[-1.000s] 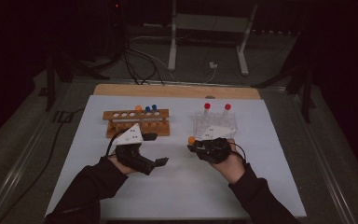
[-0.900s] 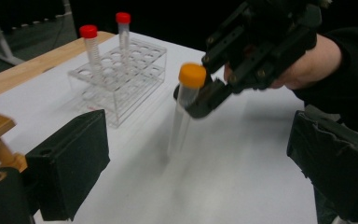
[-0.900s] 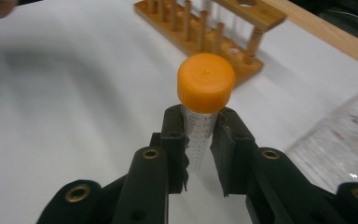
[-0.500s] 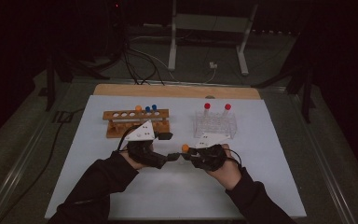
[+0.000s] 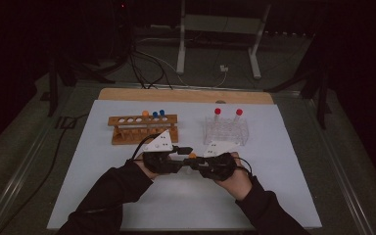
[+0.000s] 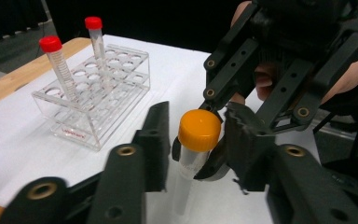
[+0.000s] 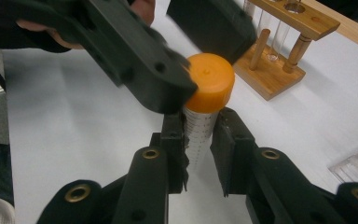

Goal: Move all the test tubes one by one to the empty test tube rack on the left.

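Orange-capped tube [image 7: 204, 100], graduation marks unreadable, stands clamped in my right gripper [image 7: 199, 140] above the white mat [image 5: 103, 191]; my left gripper [image 6: 192, 140] has just been closing around its cap. My left gripper view adds red lettering, illegible, on the clear rack [image 6: 93, 100].

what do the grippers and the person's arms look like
Both the left gripper and the right gripper are black, with bar-linkage jaws joined by brass-coloured rivets. Each carries a pale grey three-cornered plate on top and trails a thin black cable. The person wears dark long sleeves.
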`<state>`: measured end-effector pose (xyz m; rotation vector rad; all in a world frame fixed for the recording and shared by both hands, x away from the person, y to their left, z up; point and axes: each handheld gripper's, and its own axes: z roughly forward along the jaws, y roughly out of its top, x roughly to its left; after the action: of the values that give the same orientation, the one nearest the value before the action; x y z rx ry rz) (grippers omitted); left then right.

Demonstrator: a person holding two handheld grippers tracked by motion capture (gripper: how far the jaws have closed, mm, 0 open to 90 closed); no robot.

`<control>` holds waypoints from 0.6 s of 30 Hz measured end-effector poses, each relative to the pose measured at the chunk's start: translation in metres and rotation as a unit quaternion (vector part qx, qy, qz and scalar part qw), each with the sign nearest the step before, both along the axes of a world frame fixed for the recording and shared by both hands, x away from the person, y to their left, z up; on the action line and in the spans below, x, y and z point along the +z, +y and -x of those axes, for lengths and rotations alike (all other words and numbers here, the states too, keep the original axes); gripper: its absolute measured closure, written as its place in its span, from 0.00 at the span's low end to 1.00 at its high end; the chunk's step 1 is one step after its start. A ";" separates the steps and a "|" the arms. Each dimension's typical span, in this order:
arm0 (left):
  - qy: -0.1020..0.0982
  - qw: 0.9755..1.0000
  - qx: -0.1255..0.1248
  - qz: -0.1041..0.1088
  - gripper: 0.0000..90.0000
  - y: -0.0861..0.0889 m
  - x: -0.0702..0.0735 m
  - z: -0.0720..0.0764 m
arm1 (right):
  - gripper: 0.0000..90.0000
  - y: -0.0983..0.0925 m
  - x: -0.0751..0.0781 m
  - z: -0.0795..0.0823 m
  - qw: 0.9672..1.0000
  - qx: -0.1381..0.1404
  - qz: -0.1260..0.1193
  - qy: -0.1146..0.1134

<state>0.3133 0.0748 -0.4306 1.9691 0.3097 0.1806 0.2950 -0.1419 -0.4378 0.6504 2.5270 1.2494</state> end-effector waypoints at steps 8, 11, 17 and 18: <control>-0.005 1.000 -0.006 0.000 0.79 -0.001 0.000 -0.001 | 0.83 0.000 0.000 0.000 1.000 0.000 -0.002 0.003; -0.007 1.000 -0.005 -0.001 0.80 0.000 0.001 -0.001 | 0.83 -0.001 0.001 0.000 1.000 0.000 -0.005 0.000; -0.012 1.000 0.007 0.001 0.80 0.008 0.009 -0.004 | 0.65 -0.005 0.005 0.001 1.000 -0.004 -0.015 -0.008; -0.012 1.000 0.010 0.000 0.80 0.011 0.010 -0.004 | 0.63 -0.006 0.006 0.001 1.000 -0.007 -0.019 -0.011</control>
<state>0.3177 0.0858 -0.4203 1.9624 0.3140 0.2167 0.2943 -0.1484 -0.4318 0.6570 2.4814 1.2969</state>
